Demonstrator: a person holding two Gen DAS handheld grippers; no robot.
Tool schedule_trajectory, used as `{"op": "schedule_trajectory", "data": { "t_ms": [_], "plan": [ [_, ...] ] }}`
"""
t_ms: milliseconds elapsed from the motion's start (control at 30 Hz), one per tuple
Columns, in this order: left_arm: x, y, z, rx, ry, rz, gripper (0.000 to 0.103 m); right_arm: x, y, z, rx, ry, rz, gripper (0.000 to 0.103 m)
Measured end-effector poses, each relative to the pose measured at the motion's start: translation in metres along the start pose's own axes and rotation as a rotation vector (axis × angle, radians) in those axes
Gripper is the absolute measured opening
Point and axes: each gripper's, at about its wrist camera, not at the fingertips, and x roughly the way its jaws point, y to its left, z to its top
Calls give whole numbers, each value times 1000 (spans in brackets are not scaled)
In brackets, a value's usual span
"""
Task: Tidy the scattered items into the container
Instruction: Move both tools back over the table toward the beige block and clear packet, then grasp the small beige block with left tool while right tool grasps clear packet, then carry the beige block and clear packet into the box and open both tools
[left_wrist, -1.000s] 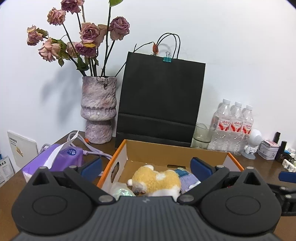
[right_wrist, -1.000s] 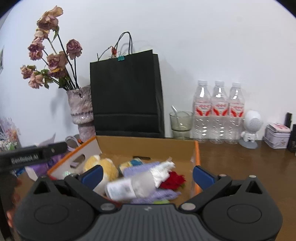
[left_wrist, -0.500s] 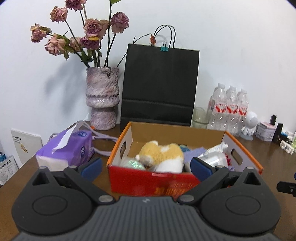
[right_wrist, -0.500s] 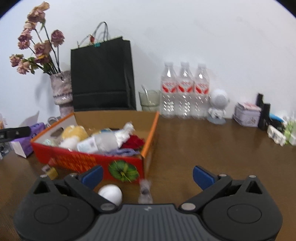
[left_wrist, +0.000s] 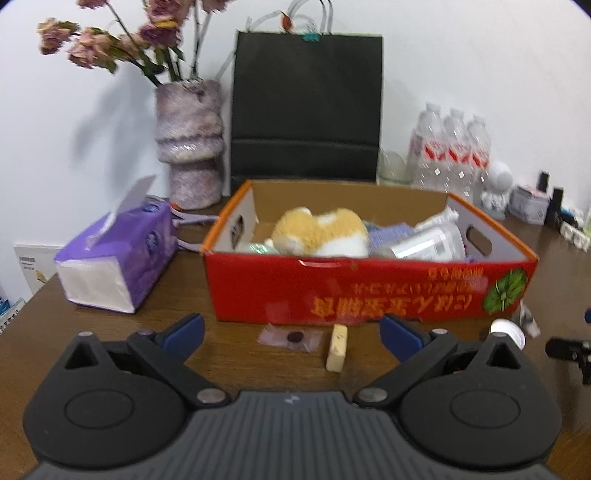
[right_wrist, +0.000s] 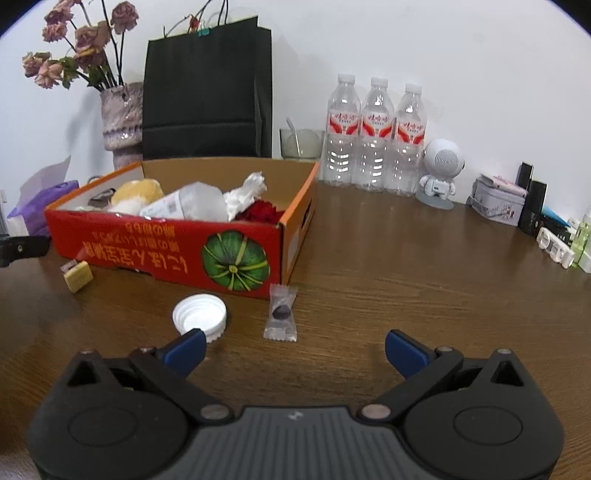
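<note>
Right wrist view, left to right: yellow block (right_wrist: 78, 276) at left, white cap (right_wrist: 199, 315) and clear candy wrapper (right_wrist: 281, 312) lower center, all on the table (right_wrist: 406, 288) by the red box (right_wrist: 177, 254). Right gripper (right_wrist: 293, 350) spread wide, empty. Left gripper (left_wrist: 291, 332) likewise, over another wrapper (left_wrist: 290, 336).

A black paper bag (right_wrist: 207, 88) stands against the wall; left of the bag, a mottled vase (right_wrist: 122, 122) of dried roses (right_wrist: 79, 44); right of the bag, a glass cup (right_wrist: 301, 144), three water bottles (right_wrist: 375, 136), a white robot figurine (right_wrist: 441, 166) and a small tin (right_wrist: 498, 201); a purple tissue pack (left_wrist: 118, 254) lies left of the vase.
</note>
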Motion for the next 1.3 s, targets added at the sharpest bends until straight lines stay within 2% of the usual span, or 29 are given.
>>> {"op": "schedule_trajectory", "data": {
  "t_ms": [167,300,367,467,533,567,600,633,667,700,833,1167,1300],
  "plan": [
    [20,-9,-8,68,53,-13,103,15,1,3,-11,-5,-24,98],
    [27,-16,-6,111,34,-11,91,31,-1,8,-1,22,-18,93],
    [29,-20,-4,131,23,-25,76,37,-4,11,20,29,-9,91],
    [37,-29,-3,171,31,-51,47,46,-7,14,39,42,-4,82],
    [45,-33,-5,184,61,-71,39,50,-8,16,38,43,18,68],
    [48,-34,-7,183,81,-86,30,50,-7,17,28,39,30,62],
    [49,-33,-7,174,92,-101,19,50,-5,18,20,35,40,48],
    [49,-32,-7,166,94,-108,15,50,-4,19,12,32,47,33],
    [49,-30,-7,163,98,-112,12,49,-2,19,5,33,56,25],
    [48,-28,-8,155,99,-121,12,47,-1,19,1,36,64,15],
    [44,-20,-8,92,116,-174,12,40,0,17,7,38,64,14],
    [35,-22,-6,94,81,-169,12,28,-2,17,33,-4,71,14],
    [28,-22,-3,80,62,-173,12,23,-2,17,59,-20,102,14]
  ]
}}
